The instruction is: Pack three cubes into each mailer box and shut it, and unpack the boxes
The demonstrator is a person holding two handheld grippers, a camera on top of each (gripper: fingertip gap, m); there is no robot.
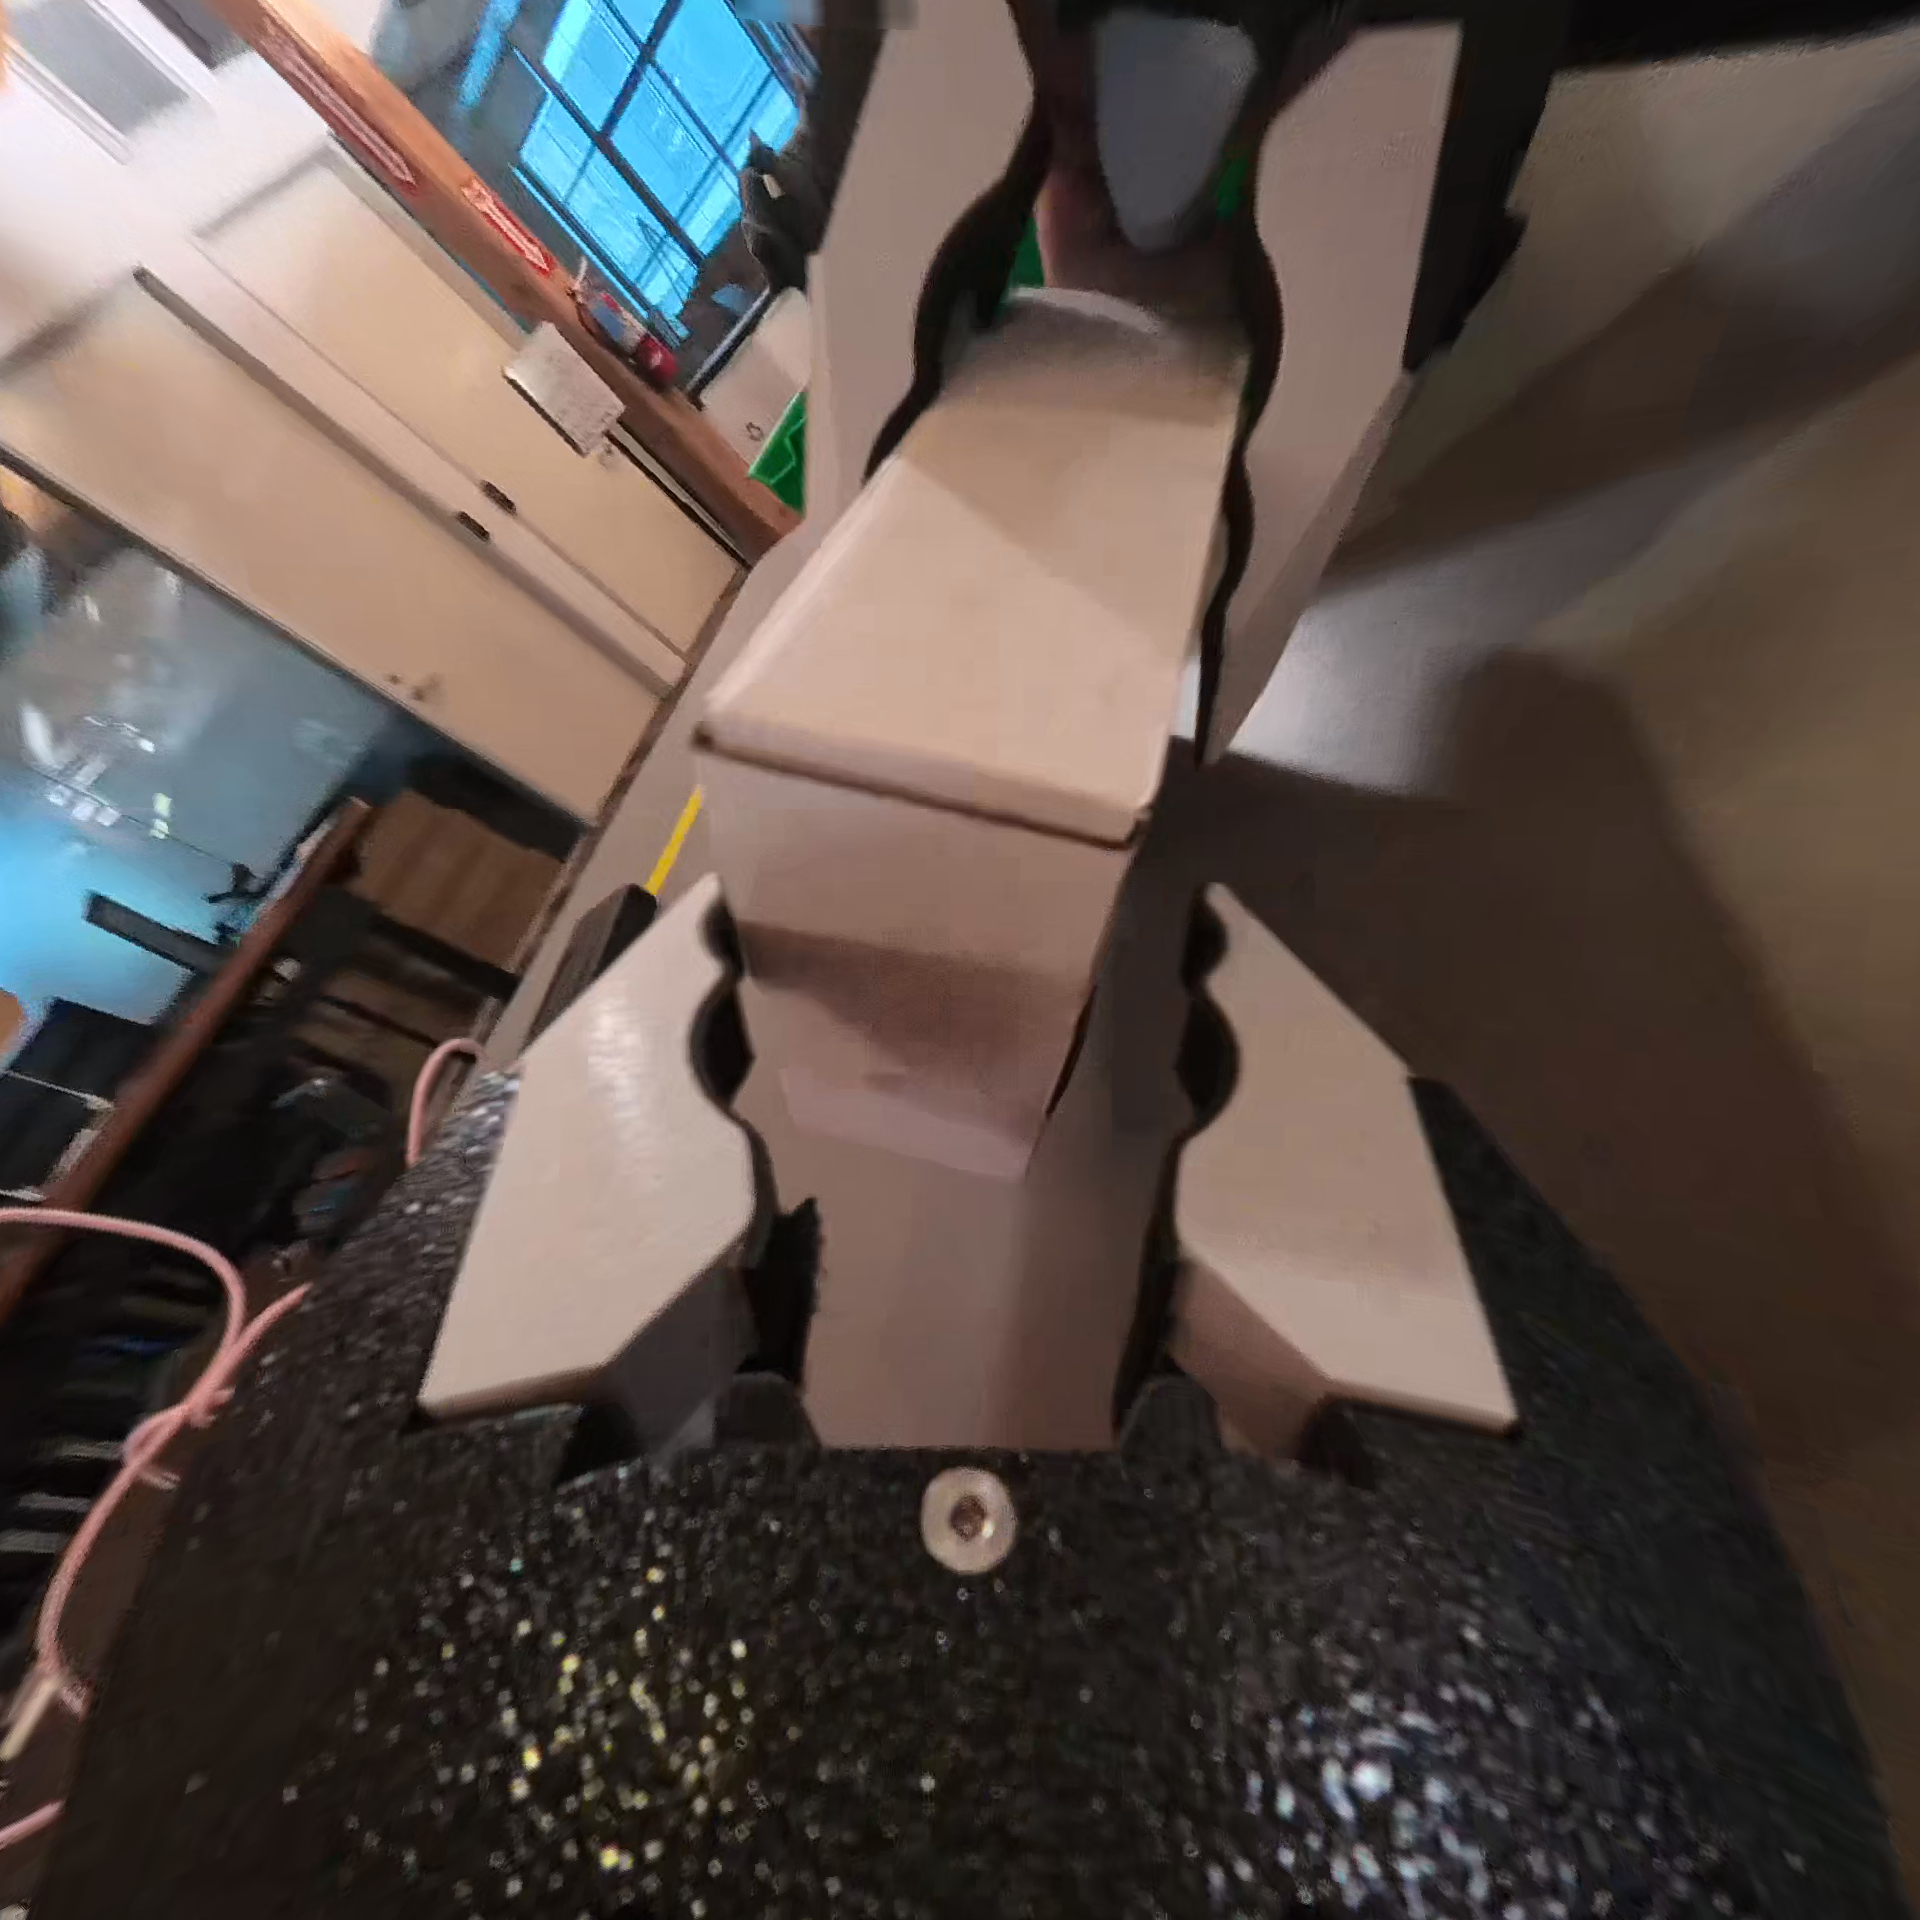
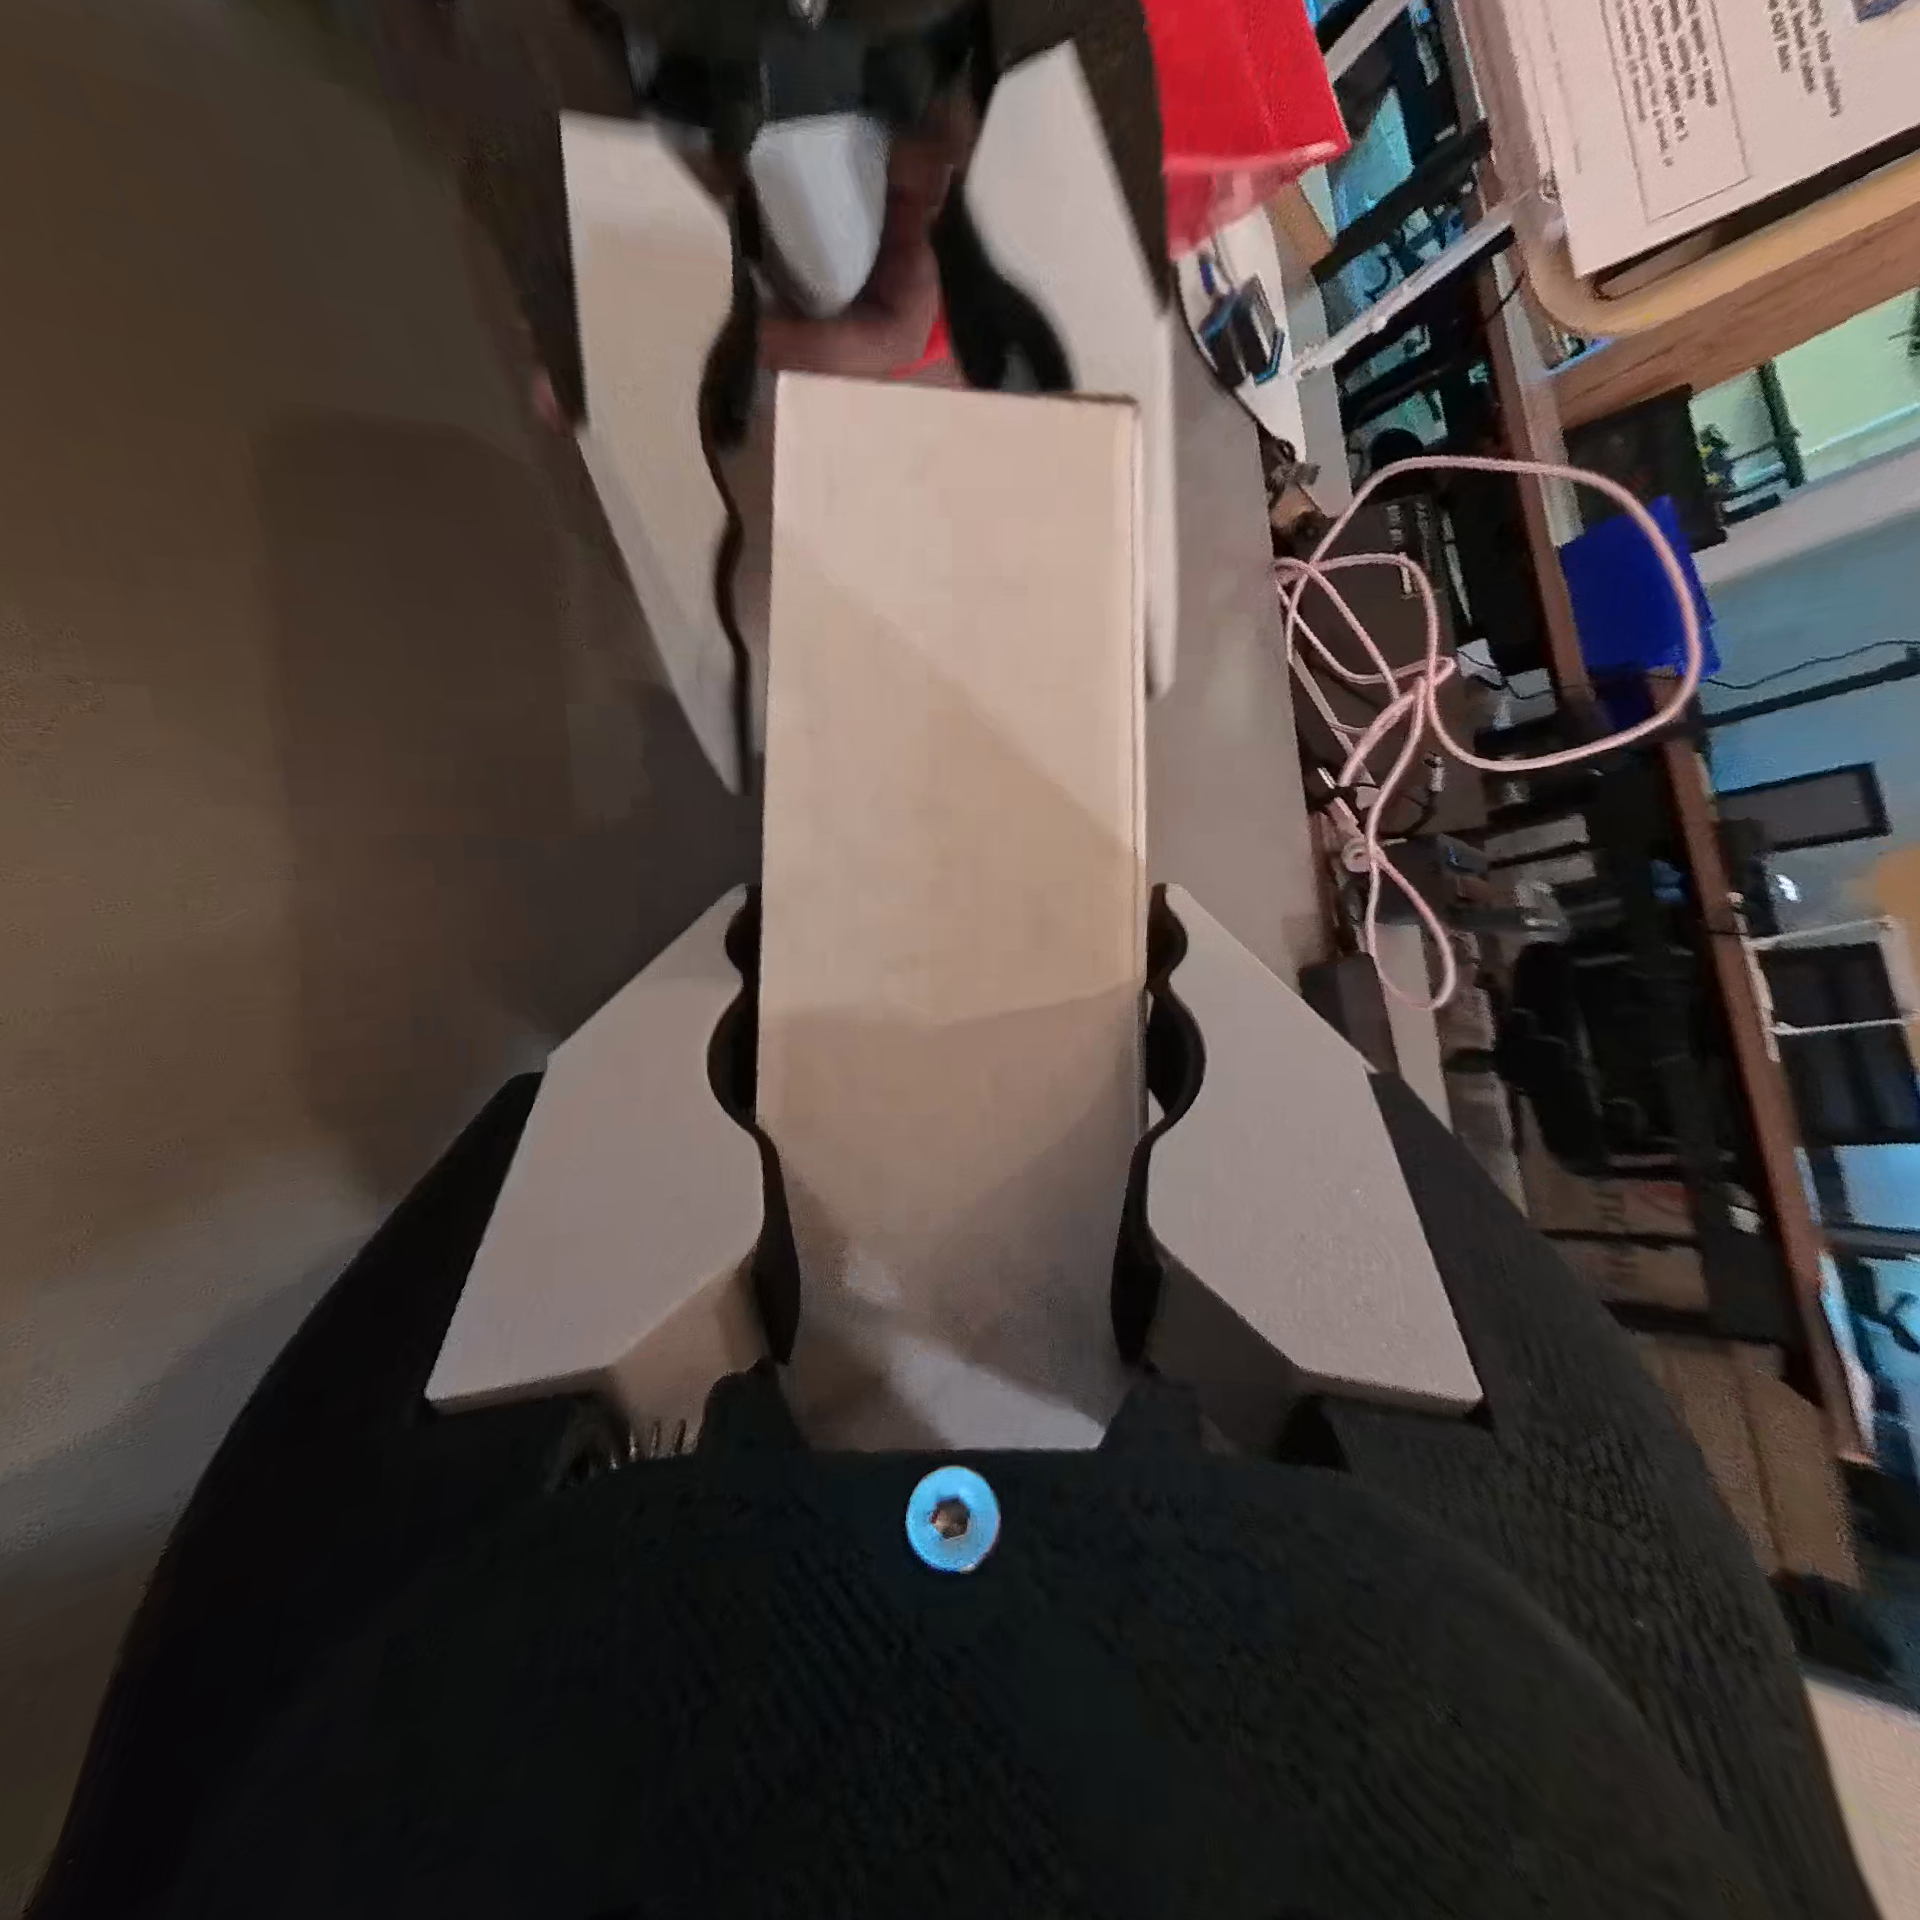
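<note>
A closed white mailer box [image 1: 914, 935] lies lengthwise between both grippers over the beige table [image 1: 1610, 540]. My right gripper [image 2: 956, 894] is shut on one end of the box [image 2: 935, 520], with both pads pressed on its sides. It shows at the far end in the left wrist view [image 1: 1029, 613]. My left gripper [image 1: 961, 894] straddles the other end. One pad touches the box and a gap shows between the other pad and the box. The same gap shows in the right wrist view [image 2: 945, 732]. No cubes are in view.
White cabinets [image 1: 364, 468] and a green bin [image 1: 779, 457] lie beyond the table on one side. A pink cable [image 2: 1455, 644], a red bin [image 2: 1236, 104], a blue bin [image 2: 1631, 592] and cluttered shelves lie on the other. My two grippers' fingertips are within a few centimetres of each other.
</note>
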